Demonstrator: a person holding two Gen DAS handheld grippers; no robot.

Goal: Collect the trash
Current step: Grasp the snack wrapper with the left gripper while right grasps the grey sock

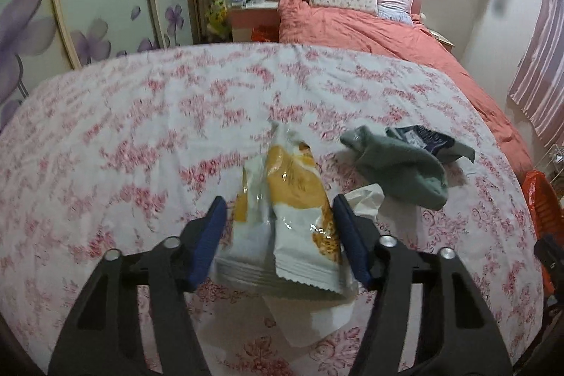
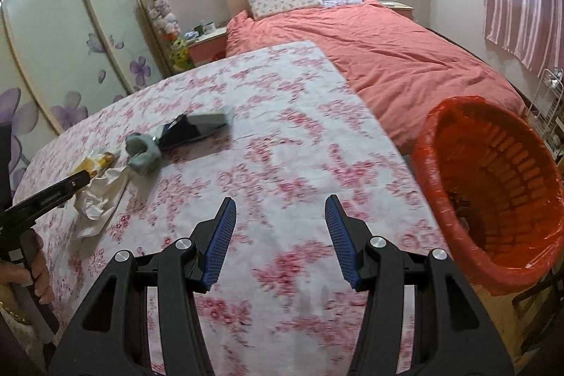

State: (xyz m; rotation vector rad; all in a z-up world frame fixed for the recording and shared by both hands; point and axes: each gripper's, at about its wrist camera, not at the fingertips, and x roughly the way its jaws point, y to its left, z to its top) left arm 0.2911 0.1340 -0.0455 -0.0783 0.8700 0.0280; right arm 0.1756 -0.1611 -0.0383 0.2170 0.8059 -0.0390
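A white and orange snack wrapper (image 1: 296,199) lies on the flowered tablecloth (image 1: 141,129), buckled between the blue pads of my left gripper (image 1: 278,203), which is shut on it. Crumpled white tissue (image 1: 366,199) sits just right of it, and more white paper (image 1: 317,316) lies underneath. Further right are a grey sock (image 1: 398,168) and a dark blue wrapper (image 1: 426,138). In the right wrist view my right gripper (image 2: 280,203) stands open over bare cloth with nothing between its fingers. The left gripper (image 2: 81,180), tissue (image 2: 102,199), sock (image 2: 142,152) and dark wrapper (image 2: 183,129) appear at the left. A red bag-lined bin (image 2: 433,164) stands at the right.
The table's right edge (image 2: 394,143) runs beside the bin. Beyond it is a bed with a coral duvet (image 2: 387,59). A wardrobe with flower-printed doors (image 2: 53,41) stands on the left. A hand (image 2: 38,277) holds the left gripper's handle.
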